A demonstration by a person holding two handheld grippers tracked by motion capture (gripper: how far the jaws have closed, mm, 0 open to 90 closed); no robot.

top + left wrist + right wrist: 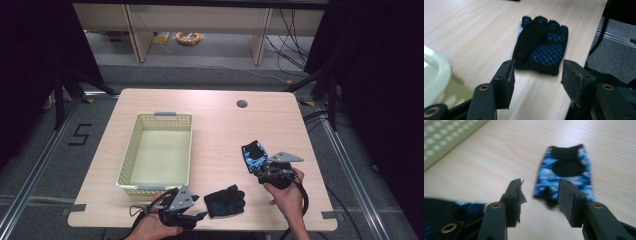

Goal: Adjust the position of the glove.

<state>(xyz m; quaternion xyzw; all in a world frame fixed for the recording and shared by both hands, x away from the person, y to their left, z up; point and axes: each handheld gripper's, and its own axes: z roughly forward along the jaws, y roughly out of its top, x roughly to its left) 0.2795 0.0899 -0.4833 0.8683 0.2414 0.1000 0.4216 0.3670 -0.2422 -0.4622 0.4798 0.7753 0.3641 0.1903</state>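
1. Basket [131,150]: a pale yellow perforated basket on the left half of the wooden table [215,120], with grey handles at its 12 and 6 o'clock rims. In the left gripper view a blurred piece of its rim lies at 9 o'clock; in the right gripper view its perforated wall lies at 11 o'clock.
2. Left gripper [201,216]: held in the person's left hand [150,227] at the table's near edge, at 5 o'clock from the basket. Its jaws stand spread with bare table between them and grip nothing.
3. Black glove [225,200]: lies flat on the table, palm side up with blue grip dots, just past the left gripper's tips. In the left gripper view the black glove [541,47] sits at 12 o'clock from the jaws, apart from both pads.
4. Blue glove [254,155]: a blue camouflage glove lying flat, at 1 o'clock from the black glove. In the right gripper view the blue glove [565,170] lies at 12 o'clock, its near edge between the jaw tips.
5. Right gripper [261,172]: held in the right hand [287,195], at 5 o'clock from the blue glove. Its jaws stand spread and pinch nothing.
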